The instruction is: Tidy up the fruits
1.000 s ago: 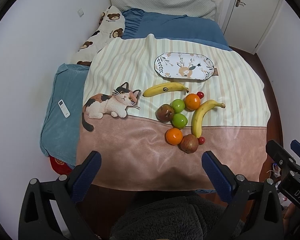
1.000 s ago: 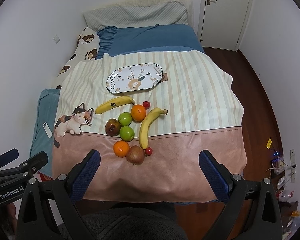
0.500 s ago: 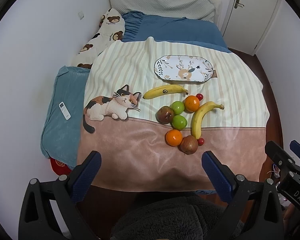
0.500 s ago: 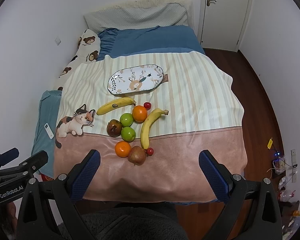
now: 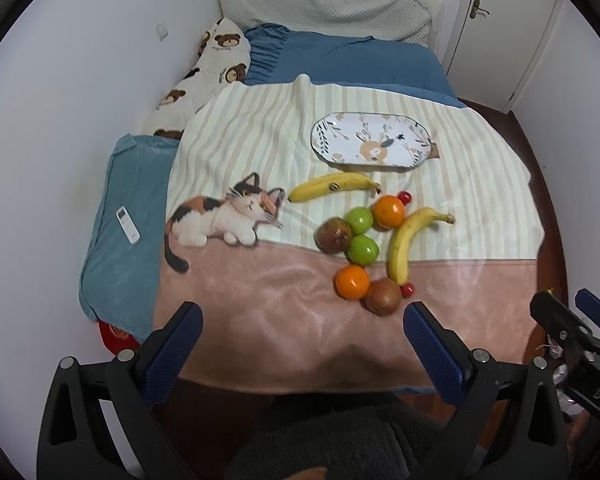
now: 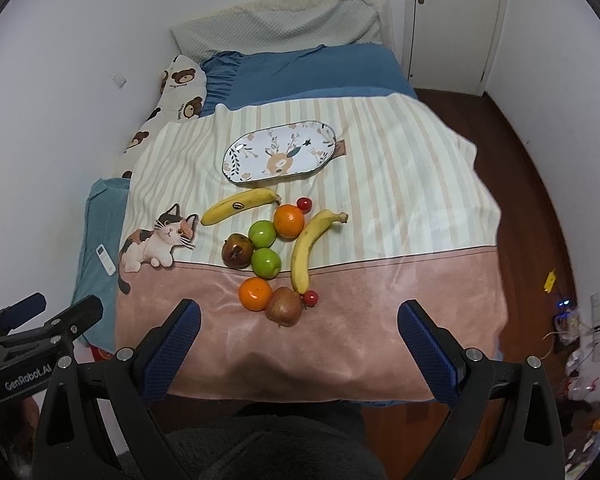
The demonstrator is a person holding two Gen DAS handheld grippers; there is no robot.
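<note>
- Left tool (image 5: pixel 298 322): fingers spread wide apart, nothing between them, held above the near edge of the bed (image 5: pixel 340 60), well apart from the fruit.
- Right tool (image 6: pixel 298 322): fingers likewise spread wide, nothing held, above the same near edge.
- Blanket (image 5: pixel 260 300) with cat print (image 5: pixel 224 218): spread over the bed, striped upper part, pink lower band.
- Oval plate (image 5: pixel 374 142) with deer pattern: lying on the striped part, beyond the fruit, bare of fruit.
- Upper banana (image 5: pixel 334 186): lying crosswise just near side of the plate, apart from it.
- Curved banana (image 5: pixel 410 240): lying lengthwise at the right of the cluster, lower end just beside a cherry tomato (image 5: pixel 407 289).
- Second cherry tomato (image 5: pixel 405 197): beside the upper orange (image 5: pixel 388 211).
- Two green apples (image 5: pixel 360 220) (image 5: pixel 363 250): one behind the other, close together at the cluster centre.
- Dark brownish fruit (image 5: pixel 334 235), kind not determinable: touching the green apples on their left.
- Lower orange (image 5: pixel 352 281): on the pink band, just beside a reddish-brown round fruit (image 5: pixel 383 296), possibly a pomegranate.
- Same layout confirmed in the right wrist view: plate (image 6: pixel 280 156), fruit cluster between plate and near edge.
- White remote control (image 5: pixel 128 225): lying on the teal pillow (image 5: pixel 112 260) at the left of the blanket.
- Bear-print pillow (image 5: pixel 204 72): against the wall at the left of the bed head.
</note>
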